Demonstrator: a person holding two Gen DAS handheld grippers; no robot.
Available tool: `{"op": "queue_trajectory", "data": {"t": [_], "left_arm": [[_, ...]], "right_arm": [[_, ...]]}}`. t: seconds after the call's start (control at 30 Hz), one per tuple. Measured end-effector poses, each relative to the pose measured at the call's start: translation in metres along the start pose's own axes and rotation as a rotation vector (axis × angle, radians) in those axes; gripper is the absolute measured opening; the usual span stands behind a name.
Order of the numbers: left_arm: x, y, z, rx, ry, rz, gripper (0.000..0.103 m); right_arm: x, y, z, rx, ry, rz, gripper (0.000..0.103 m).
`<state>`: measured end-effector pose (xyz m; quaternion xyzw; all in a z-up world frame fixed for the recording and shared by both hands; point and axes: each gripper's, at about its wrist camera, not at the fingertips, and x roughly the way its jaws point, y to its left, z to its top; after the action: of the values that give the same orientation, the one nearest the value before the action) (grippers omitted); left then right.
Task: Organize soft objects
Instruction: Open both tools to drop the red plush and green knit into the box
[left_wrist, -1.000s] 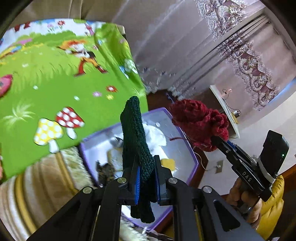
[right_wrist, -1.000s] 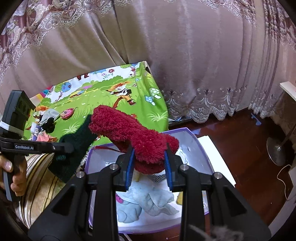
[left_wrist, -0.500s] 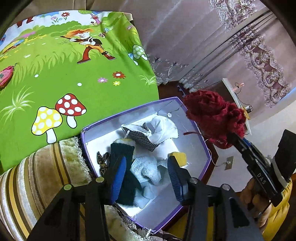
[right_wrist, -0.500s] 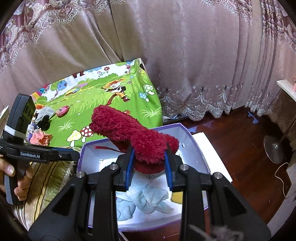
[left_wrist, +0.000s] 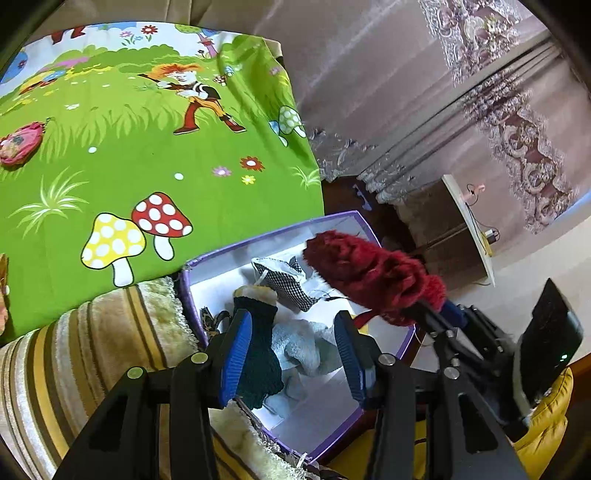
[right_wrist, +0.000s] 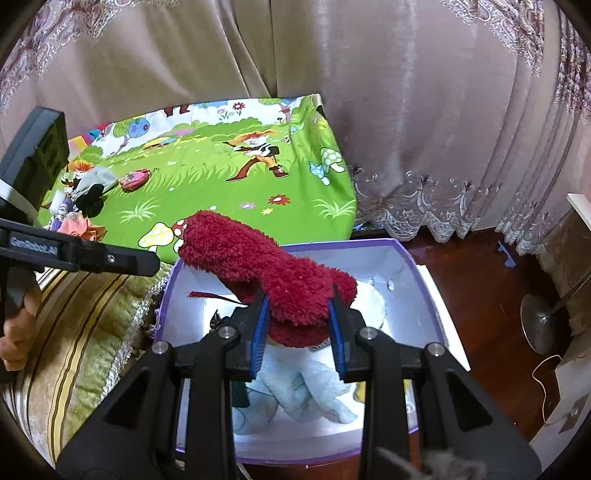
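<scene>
A purple-rimmed white box (left_wrist: 258, 240) (right_wrist: 424, 280) stands beside the bed. Inside lie a dark green knitted sock (left_wrist: 258, 354), a light blue towel (left_wrist: 303, 343) (right_wrist: 306, 387) and a checked cloth (left_wrist: 284, 280). My left gripper (left_wrist: 291, 358) is open and empty just above the green sock. My right gripper (right_wrist: 297, 332) is shut on a fluffy dark red sock (right_wrist: 266, 266) and holds it over the box; the sock also shows in the left wrist view (left_wrist: 369, 273).
A green cartoon bedsheet (left_wrist: 147, 155) (right_wrist: 229, 177) covers the bed, with several small soft items (right_wrist: 85, 199) at its far left. A striped fringed blanket (left_wrist: 92, 350) lies by the box. Curtains (right_wrist: 369, 92), dark wood floor (right_wrist: 480, 280) and a fan base (right_wrist: 539, 325) lie to the right.
My left gripper opened and dropped the green sock into the box. My right gripper carried the red sock closer over the box.
</scene>
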<state>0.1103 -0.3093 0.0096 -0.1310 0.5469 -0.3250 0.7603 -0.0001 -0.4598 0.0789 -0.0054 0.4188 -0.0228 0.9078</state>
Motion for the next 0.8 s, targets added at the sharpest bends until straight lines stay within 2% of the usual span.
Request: {"op": "queue_trajectory", "data": {"t": [0.13,0.2,0.27,0.3,0.57,0.8], "left_arm": [[-0.006,0.005,0.000,-0.013,-0.016,-0.003,0.048],[-0.008,0.008,0.001,-0.020,-0.020,-0.004,0.048],[-0.009,0.011,0.001,-0.025,-0.023,-0.004,0.048],[-0.010,0.012,0.000,-0.027,-0.025,-0.004,0.048],[-0.017,0.023,-0.001,-0.054,-0.040,-0.013,0.048],[-0.031,0.037,-0.003,-0.085,-0.066,-0.021,0.048]], "right_arm": [[0.014,0.012,0.002,-0.027,0.022,-0.002,0.035],[0.026,0.020,0.002,-0.046,0.047,0.014,0.040],[0.035,0.027,0.000,-0.062,0.089,0.027,0.061],[0.036,0.031,-0.002,-0.075,0.097,0.037,0.062],[0.025,0.023,-0.006,-0.051,0.099,0.047,0.067],[0.014,0.003,0.003,0.006,0.085,0.006,0.070]]}}
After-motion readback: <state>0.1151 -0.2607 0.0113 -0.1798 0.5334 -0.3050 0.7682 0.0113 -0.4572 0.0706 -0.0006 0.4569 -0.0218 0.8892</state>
